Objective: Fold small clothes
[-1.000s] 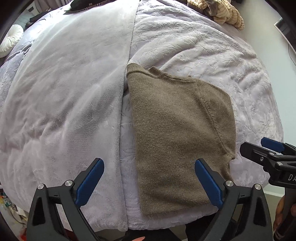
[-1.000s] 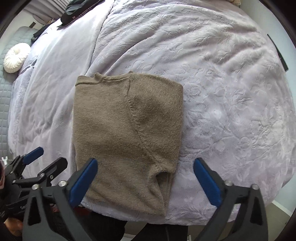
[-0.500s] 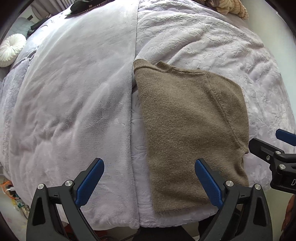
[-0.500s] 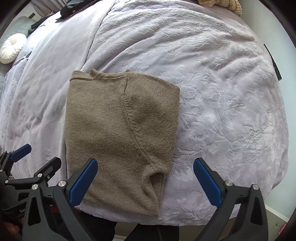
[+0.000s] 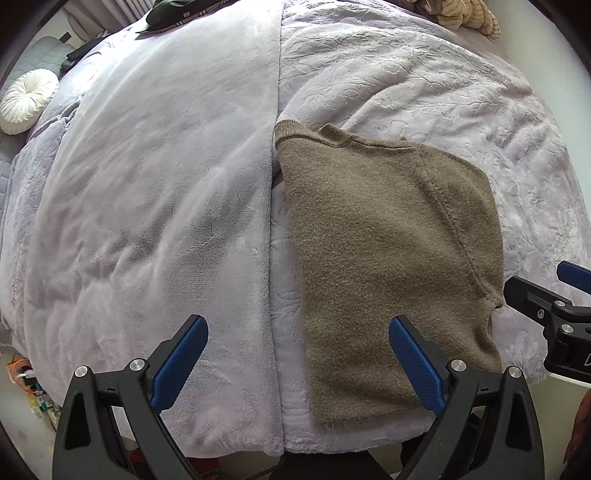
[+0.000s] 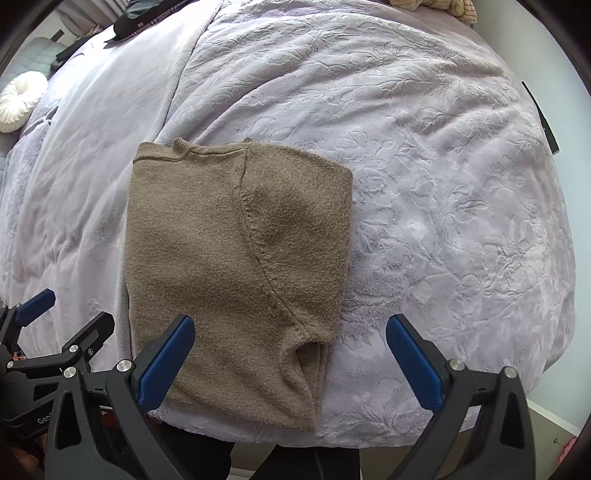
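My left gripper (image 5: 297, 360) and right gripper (image 6: 290, 360) hover with jaws spread wide, grasping nothing; just beyond lies the folded olive-brown knit sweater (image 6: 236, 266) (sleeve tucked in) on the pale lilac plush blanket (image 6: 424, 184), a round cream cushion (image 5: 27, 101) far off.

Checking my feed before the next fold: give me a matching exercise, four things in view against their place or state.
Things:
1. brown sweater
2. round white cushion
3. left gripper
4. striped tan cloth

Places or states:
A. far right corner of the bed
B. jaws open, empty
C. folded flat at the bed's near edge
D. far left, off the lilac blanket

Pairs: 1-C, 2-D, 3-B, 4-A
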`<control>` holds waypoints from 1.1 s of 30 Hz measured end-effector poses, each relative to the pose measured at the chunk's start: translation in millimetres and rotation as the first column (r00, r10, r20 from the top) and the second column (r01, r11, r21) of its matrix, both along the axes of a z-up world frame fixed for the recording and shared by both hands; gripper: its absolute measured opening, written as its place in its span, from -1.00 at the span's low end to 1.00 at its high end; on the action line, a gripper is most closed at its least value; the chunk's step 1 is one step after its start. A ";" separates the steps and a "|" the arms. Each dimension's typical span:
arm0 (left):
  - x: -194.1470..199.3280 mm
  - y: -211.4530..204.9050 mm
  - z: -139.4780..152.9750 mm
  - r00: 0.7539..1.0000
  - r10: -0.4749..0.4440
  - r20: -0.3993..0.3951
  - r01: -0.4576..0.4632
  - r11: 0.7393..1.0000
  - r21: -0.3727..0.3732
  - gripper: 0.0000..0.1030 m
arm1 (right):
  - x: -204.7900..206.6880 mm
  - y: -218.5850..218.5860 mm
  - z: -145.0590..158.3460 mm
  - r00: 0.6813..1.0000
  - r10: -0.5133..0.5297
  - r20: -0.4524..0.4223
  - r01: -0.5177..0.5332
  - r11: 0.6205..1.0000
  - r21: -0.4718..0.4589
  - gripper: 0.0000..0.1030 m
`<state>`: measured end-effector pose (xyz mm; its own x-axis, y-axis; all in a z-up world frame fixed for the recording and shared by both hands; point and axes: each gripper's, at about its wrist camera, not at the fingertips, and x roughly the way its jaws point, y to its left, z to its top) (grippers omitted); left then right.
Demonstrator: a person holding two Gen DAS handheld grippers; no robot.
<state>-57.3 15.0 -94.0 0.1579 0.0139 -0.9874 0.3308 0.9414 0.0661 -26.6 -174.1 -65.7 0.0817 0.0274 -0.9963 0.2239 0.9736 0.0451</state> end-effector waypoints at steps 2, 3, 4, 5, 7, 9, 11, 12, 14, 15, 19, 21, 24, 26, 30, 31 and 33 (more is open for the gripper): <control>-0.2 0.2 -0.4 1.000 0.000 -0.002 0.000 1.000 0.003 0.92 | -0.3 0.8 0.3 1.000 0.001 0.001 -0.001 1.000 -0.003 1.00; -0.4 0.3 -0.7 1.000 0.001 -0.004 -0.001 1.000 0.005 0.92 | -0.4 0.9 0.1 1.000 0.001 0.000 -0.001 1.000 -0.001 1.00; -0.4 0.3 -0.9 1.000 0.002 -0.007 -0.002 1.000 0.006 0.92 | -0.5 0.9 0.2 1.000 0.001 0.001 -0.001 1.000 -0.002 1.00; -0.4 0.6 -1.2 1.000 0.003 -0.009 -0.003 1.000 0.006 0.92 | -0.1 0.5 0.3 1.000 0.002 0.001 -0.002 1.000 -0.003 1.00; -0.6 1.4 -1.4 1.000 0.006 -0.012 -0.006 1.000 0.005 0.92 | -0.1 0.6 0.3 1.000 0.002 0.001 -0.002 1.000 -0.002 1.00; -0.8 2.0 -1.1 1.000 0.010 -0.012 -0.010 1.000 0.006 0.92 | 0.0 0.4 0.3 1.000 0.003 0.001 -0.003 1.000 -0.002 1.00; -1.2 2.3 -0.9 1.000 0.012 -0.011 -0.012 1.000 0.006 0.92 | -0.4 0.4 0.4 1.000 0.002 0.001 -0.002 1.000 -0.004 1.00; -1.1 2.5 -0.9 1.000 0.010 -0.011 -0.010 1.000 0.006 0.92 | -0.4 0.5 0.4 1.000 0.002 0.001 -0.002 1.000 -0.003 1.00; -1.7 2.4 -0.7 1.000 0.009 -0.011 -0.009 1.000 0.008 0.92 | -0.7 0.4 0.7 1.000 0.002 0.002 -0.002 1.000 -0.006 1.00; -1.9 2.2 -0.8 1.000 0.010 -0.011 -0.010 1.000 0.007 0.92 | -1.2 1.1 1.0 1.000 0.001 0.003 -0.001 1.000 -0.006 1.00; -2.7 2.0 -0.4 1.000 0.007 -0.010 -0.007 1.000 0.009 0.92 | -0.9 0.6 1.4 1.000 0.001 0.003 -0.001 1.000 -0.009 1.00; -2.9 1.9 -0.4 1.000 0.008 -0.010 -0.008 1.000 0.010 0.92 | -1.3 0.6 1.9 1.000 -0.001 0.004 0.001 1.000 -0.011 1.00; -3.2 1.6 -0.4 1.000 0.011 -0.010 -0.011 1.000 0.010 0.92 | -1.6 0.1 2.1 1.000 -0.003 0.003 0.003 1.000 -0.012 1.00; -3.3 1.6 -0.4 1.000 0.012 -0.010 -0.012 1.000 0.008 0.92 | -1.6 0.3 2.4 1.000 -0.005 0.002 0.005 1.000 -0.012 1.00; -3.1 2.0 0.7 1.000 0.015 -0.010 -0.015 1.000 0.004 0.92 | -1.1 0.6 2.9 1.000 -0.005 0.004 0.005 1.000 -0.013 1.00; -3.0 2.2 0.9 1.000 0.016 -0.011 -0.016 1.000 0.003 0.92 | -1.7 1.0 3.1 1.000 -0.006 0.005 0.006 1.000 -0.013 1.00; -2.4 3.1 1.2 1.000 0.016 -0.013 -0.016 1.000 0.002 0.92 | -2.4 1.4 3.4 1.000 -0.008 0.006 0.008 1.000 -0.015 1.00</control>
<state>-59.7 18.0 -92.7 0.1447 0.0179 -0.9893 0.3164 0.9465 0.0634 -29.0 -172.6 -62.3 0.0877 0.0121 -0.9961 0.2317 0.9723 0.0322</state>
